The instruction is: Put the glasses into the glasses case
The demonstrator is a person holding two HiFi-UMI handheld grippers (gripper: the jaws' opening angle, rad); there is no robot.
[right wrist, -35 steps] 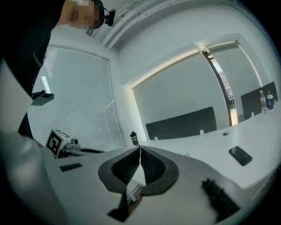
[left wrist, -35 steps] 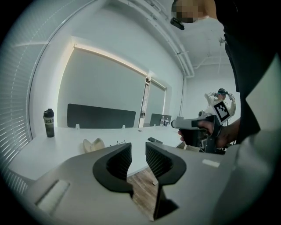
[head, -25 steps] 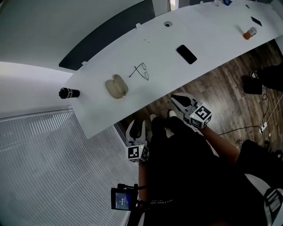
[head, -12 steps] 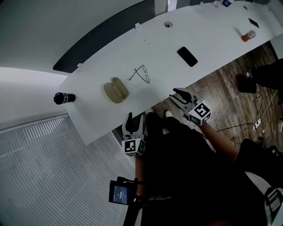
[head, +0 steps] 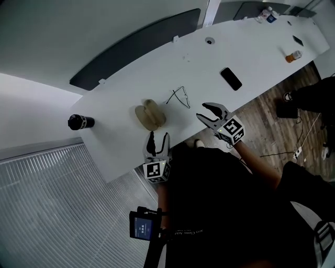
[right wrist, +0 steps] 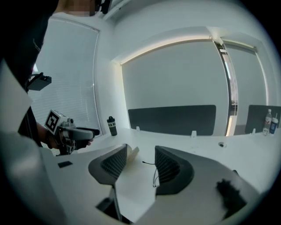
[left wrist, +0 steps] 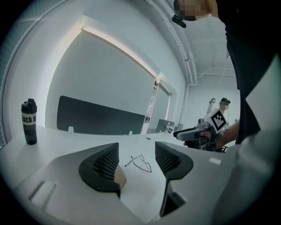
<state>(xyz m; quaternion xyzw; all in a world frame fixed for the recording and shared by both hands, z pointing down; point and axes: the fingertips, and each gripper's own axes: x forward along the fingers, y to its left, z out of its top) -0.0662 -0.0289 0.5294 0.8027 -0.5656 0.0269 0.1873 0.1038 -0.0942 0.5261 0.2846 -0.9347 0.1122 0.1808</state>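
Thin wire-frame glasses lie open on the white table, with a beige, oval glasses case just to their left. My left gripper hovers at the table's near edge, short of the case, its jaws opening with nothing between them. In the left gripper view the glasses show beyond the gap, and the case peeks from behind the left jaw. My right gripper is near the glasses' right side, jaws opening and empty. Ahead of the right gripper lie the case and the glasses.
A black bottle stands at the table's left end. A dark phone lies right of the glasses, an orange pill bottle farther right, water bottles at the far end. Wooden floor runs along the table's near edge.
Both grippers have moved forward from beside the person's body to the table's near edge. The right jaws went from shut to open, and the left jaws spread wider.
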